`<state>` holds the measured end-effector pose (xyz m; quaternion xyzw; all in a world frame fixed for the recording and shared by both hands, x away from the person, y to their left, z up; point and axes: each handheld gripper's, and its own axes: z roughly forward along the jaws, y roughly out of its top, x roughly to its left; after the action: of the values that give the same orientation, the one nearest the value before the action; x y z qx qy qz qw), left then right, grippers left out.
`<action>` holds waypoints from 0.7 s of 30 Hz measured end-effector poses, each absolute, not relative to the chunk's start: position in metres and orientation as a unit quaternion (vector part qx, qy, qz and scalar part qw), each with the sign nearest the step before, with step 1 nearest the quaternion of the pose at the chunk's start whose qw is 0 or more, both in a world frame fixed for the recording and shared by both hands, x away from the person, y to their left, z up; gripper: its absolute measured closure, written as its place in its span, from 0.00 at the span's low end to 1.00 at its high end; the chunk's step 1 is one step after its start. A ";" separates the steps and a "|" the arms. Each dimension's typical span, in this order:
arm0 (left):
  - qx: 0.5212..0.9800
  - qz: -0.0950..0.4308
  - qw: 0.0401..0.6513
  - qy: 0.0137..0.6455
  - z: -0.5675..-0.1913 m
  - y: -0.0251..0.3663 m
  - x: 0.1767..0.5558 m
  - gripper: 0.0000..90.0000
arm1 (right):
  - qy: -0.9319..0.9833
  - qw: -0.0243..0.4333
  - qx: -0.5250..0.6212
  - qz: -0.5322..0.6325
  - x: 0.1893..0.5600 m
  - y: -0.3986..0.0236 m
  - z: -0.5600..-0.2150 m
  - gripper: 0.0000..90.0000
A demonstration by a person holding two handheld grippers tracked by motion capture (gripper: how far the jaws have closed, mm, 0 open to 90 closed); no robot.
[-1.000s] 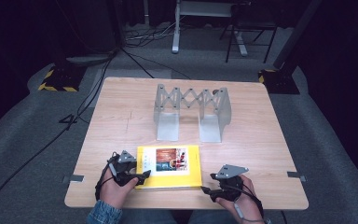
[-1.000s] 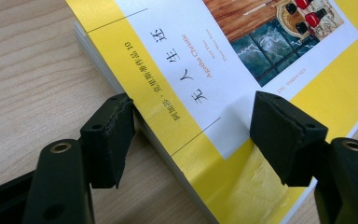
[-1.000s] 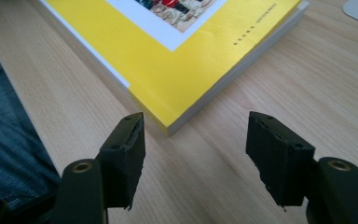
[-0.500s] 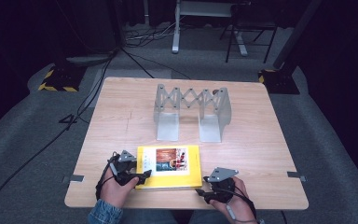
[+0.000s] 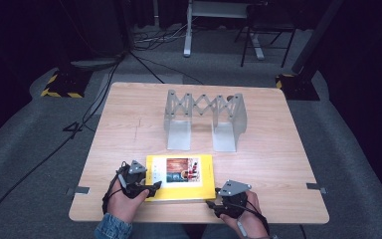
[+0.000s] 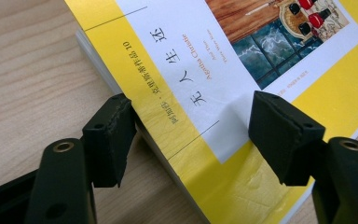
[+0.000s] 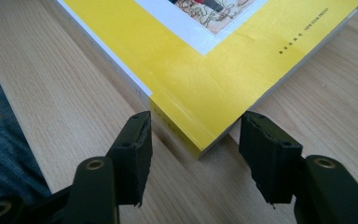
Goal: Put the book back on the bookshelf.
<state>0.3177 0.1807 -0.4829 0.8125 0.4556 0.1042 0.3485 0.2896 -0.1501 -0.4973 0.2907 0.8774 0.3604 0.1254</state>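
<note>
Book [image 5: 181, 178] lay flat, long axis 3-to-9. Left gripper [image 6: 193, 133] straddled its 9 o'clock edge, jaws spread; right gripper [image 7: 196, 140] spread around the 5 o'clock corner.

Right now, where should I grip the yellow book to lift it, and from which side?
Grip the yellow book by its two near corners, coming in low from the person's side. It lies flat on the table, so only its edges offer purchase. The left gripper already straddles one edge, and the right gripper brackets the near right corner.
</note>
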 end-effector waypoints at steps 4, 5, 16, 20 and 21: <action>0.812 0.114 0.361 0.445 -0.476 0.182 0.314 0.51 | 0.877 0.126 0.292 0.360 0.289 -0.150 -0.497 0.50; 0.809 0.115 0.367 0.444 -0.475 0.183 0.313 0.54 | 0.877 0.127 0.293 0.360 0.289 -0.150 -0.497 0.50; 0.791 0.089 0.422 0.434 -0.471 0.189 0.309 0.74 | 0.876 0.128 0.295 0.359 0.289 -0.149 -0.497 0.50; 0.794 0.089 0.425 0.426 -0.471 0.186 0.309 0.77 | 0.876 0.128 0.296 0.357 0.289 -0.148 -0.497 0.50; 0.798 0.094 0.419 0.423 -0.471 0.185 0.309 0.78 | 0.876 0.128 0.296 0.357 0.289 -0.148 -0.497 0.50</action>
<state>0.3092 0.1850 -0.4707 0.7977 0.4233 0.0944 0.4190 0.2888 -0.1479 -0.4968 0.2965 0.8765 0.3569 0.1284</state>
